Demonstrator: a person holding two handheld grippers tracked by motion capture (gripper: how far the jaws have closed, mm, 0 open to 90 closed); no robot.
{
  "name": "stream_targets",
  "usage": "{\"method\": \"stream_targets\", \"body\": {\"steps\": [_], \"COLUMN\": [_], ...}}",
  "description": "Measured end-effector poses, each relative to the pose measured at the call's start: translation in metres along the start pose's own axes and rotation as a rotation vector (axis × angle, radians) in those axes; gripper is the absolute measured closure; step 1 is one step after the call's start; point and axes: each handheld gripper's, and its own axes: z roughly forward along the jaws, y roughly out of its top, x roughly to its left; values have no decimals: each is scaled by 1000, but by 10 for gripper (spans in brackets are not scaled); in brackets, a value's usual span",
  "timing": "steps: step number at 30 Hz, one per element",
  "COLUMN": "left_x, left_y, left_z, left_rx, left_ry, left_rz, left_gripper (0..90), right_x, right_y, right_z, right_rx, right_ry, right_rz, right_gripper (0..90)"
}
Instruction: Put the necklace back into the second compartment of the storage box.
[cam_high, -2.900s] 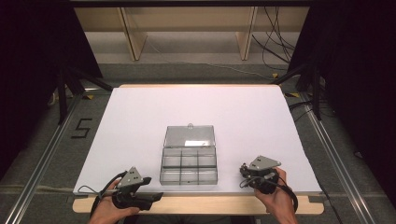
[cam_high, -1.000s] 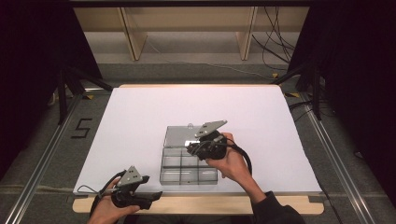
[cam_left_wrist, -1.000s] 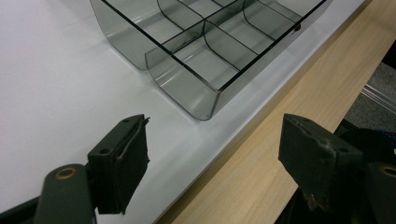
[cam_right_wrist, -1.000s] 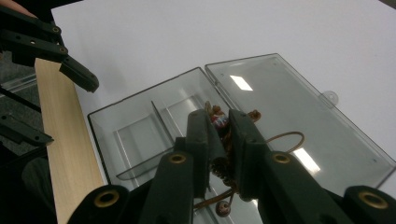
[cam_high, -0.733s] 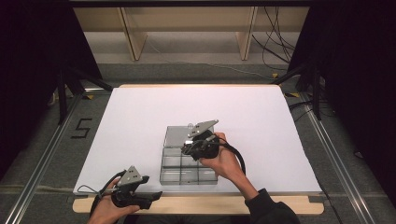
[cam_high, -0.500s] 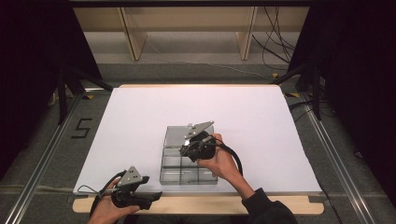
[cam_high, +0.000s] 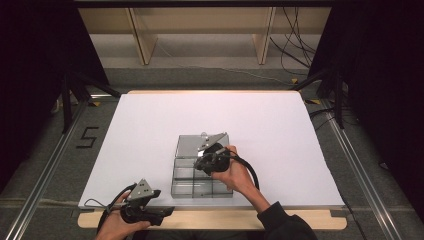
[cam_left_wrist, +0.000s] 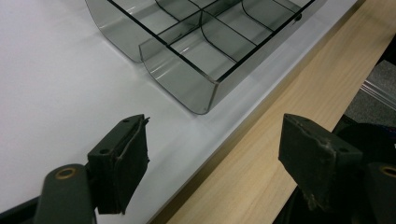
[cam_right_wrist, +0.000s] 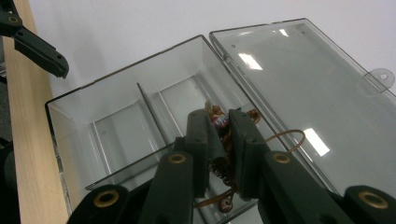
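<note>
A smoky clear compartment box (cam_high: 187, 182) lies near the table's front edge, its lid (cam_high: 187, 146) folded flat behind it. My right gripper (cam_high: 201, 163) hovers low over the box's back compartments. In the right gripper view its jaws (cam_right_wrist: 219, 135) are shut on a small trinket (cam_right_wrist: 217, 120) with a red-and-blue bead and brown cords; a cord loop (cam_right_wrist: 286, 138) hangs over the lid (cam_right_wrist: 303, 88). My left gripper (cam_high: 166, 212) rests at the front left edge. Its jaws (cam_left_wrist: 215, 163) stand open with nothing between them, short of the box corner (cam_left_wrist: 196, 88).
The white table top (cam_high: 150, 125) spreads around the box, with a wooden strip (cam_high: 210, 218) along its front edge. Metal rails (cam_high: 45, 170) run down both sides, and dark curtains and shelf legs stand beyond. In the right gripper view, the left gripper's finger (cam_right_wrist: 35, 45) shows at the top left.
My right hand came from the table's front right edge to above the box, then sank a little and drifted left over the compartments. The left hand kept still.
</note>
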Motion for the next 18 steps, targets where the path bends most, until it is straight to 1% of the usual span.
{"method": "stream_targets", "body": {"steps": [1,2,3,4,5,6,7,8,9,10,11,12,13,14,15,16,17,18], "left_x": [0,0,0,0,0,0,-1,-1,-2,-1,-1,-1,0,0,1,0,0,0], "left_y": [0,0,0,0,0,0,1,1,0,0,0,0,0,0,0,0,0,0], "left_z": [0,0,0,0,0,-1,0,-1,0,0,0,1,1,0,0,1,0,0], "left_rx": [0,-1,-1,-1,-5,3,-5,2,-8,-4,-3,-11,-4,-1,-1,-11,-3,0], "left_ry": [0,0,0,-1,-1,2,-11,-5,-14,-8,-16,-13,-3,0,0,-9,-3,-2], "left_rz": [0,-3,-2,-2,-1,0,-7,2,-2,3,0,-13,-1,1,1,-7,-3,-2], "left_gripper": [233,233,233,233,233,233,233,233,233,233,233,233,233,233,233,233,233,233], "right_x": [0,0,-1,0,0,-1,0,-1,-1,-1,-1,-2,-2,-2,-3,-3,-4,-4], "right_y": [0,0,0,-1,-2,-2,-2,-3,-3,-3,-3,-4,-4,-5,-5,-5,-5,-5], "right_z": [2,2,3,4,4,5,4,5,5,6,7,8,8,8,10,9,10,11], "right_rx": [-7,6,7,7,10,13,26,26,28,31,33,27,38,41,38,41,34,32], "right_ry": [2,7,8,-6,10,8,-8,1,6,2,14,10,6,-1,-3,5,3,5], "right_rz": [0,14,-1,30,29,10,34,35,34,36,32,31,40,45,40,36,17,19], "right_gripper": [793,793,793,793,793,793,792,792,792,792,792,791,791,791,790,790,789,789]}}
